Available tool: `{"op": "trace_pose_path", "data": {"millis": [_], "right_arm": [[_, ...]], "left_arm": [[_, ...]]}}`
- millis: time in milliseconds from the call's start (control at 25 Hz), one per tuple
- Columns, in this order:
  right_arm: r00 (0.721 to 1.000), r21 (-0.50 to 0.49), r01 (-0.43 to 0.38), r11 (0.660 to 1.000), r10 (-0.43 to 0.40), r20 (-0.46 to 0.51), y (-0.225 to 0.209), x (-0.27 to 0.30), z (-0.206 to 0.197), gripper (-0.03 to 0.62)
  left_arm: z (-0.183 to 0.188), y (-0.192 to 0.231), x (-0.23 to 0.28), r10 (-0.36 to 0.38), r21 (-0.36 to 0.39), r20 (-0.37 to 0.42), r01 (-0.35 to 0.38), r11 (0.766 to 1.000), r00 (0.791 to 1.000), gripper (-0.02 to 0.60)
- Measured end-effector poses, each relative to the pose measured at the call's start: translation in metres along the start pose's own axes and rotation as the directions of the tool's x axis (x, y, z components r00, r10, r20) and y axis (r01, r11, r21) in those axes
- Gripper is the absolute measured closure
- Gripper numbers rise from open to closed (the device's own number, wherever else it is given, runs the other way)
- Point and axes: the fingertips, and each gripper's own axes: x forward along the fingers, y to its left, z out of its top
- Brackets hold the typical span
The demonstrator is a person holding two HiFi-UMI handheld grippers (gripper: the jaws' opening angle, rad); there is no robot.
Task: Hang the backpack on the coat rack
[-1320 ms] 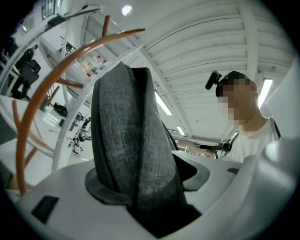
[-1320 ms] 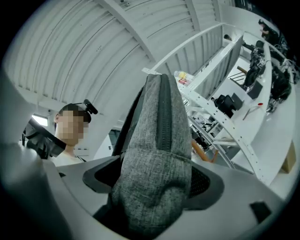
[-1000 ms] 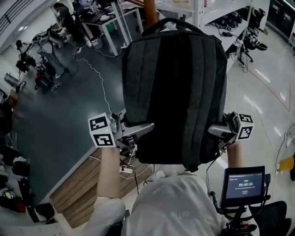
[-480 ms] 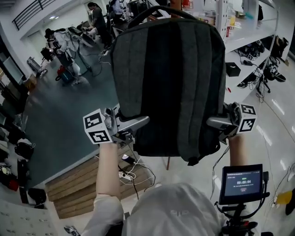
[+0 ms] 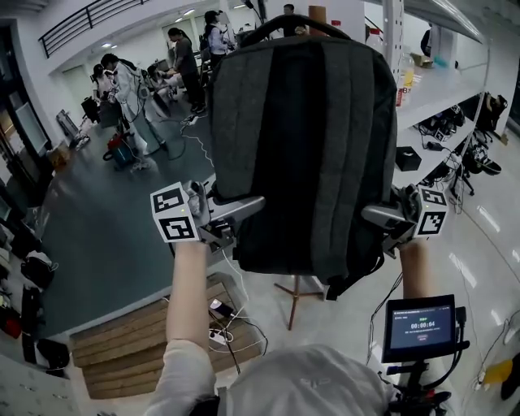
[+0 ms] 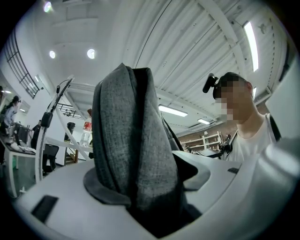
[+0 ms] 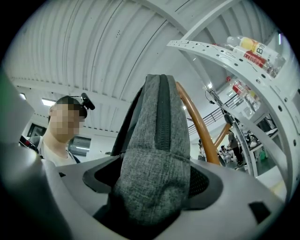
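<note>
My left claw and right claw each clenched a side of the boxy, grey woven backpack between them.

Dark floor, white shelving, ribbed lit ceiling.

The backpack hangs between the left gripper and the right gripper, each clamped on one side edge (fabric fills both pairs of jaws). Beyond the grippers, behind the backpack, stands the coat rack. A screen sits below the right gripper.
</note>
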Motion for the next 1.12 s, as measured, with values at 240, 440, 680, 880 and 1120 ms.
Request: {"op": "trace_pose_path", "data": {"millis": [240, 440, 680, 880, 1120], "right_arm": [[0.999, 0.043, 0.034, 0.999, -0.034, -0.010, -0.011, -0.003, 0.000, 0.189], [0.999, 0.035, 0.042, 0.999, -0.041, -0.011, -0.012, -0.004, -0.005, 0.189], [0.999, 0.037, 0.051, 0.998, -0.051, -0.017, -0.011, -0.004, -0.005, 0.189], [0.998, 0.064, 0.062, 0.996, -0.061, -0.024, -0.006, -0.002, 0.003, 0.189], [0.998, 0.076, 0.067, 0.995, -0.066, -0.024, -0.009, -0.001, 0.001, 0.189]], "left_arm": [[-0.005, 0.015, 0.005, 0.001, -0.052, 0.002, -0.001, 0.999, 1.000, 0.298], [-0.011, 0.017, 0.004, -0.009, -0.051, 0.002, 0.009, 0.999, 1.000, 0.295], [-0.013, 0.020, 0.003, -0.010, -0.063, 0.003, 0.010, 0.998, 1.000, 0.288], [-0.005, 0.018, 0.004, -0.012, -0.103, 0.011, 0.013, 0.995, 1.000, 0.288], [-0.007, 0.023, 0.004, -0.019, -0.117, 0.007, 0.020, 0.993, 1.000, 0.288]]}}
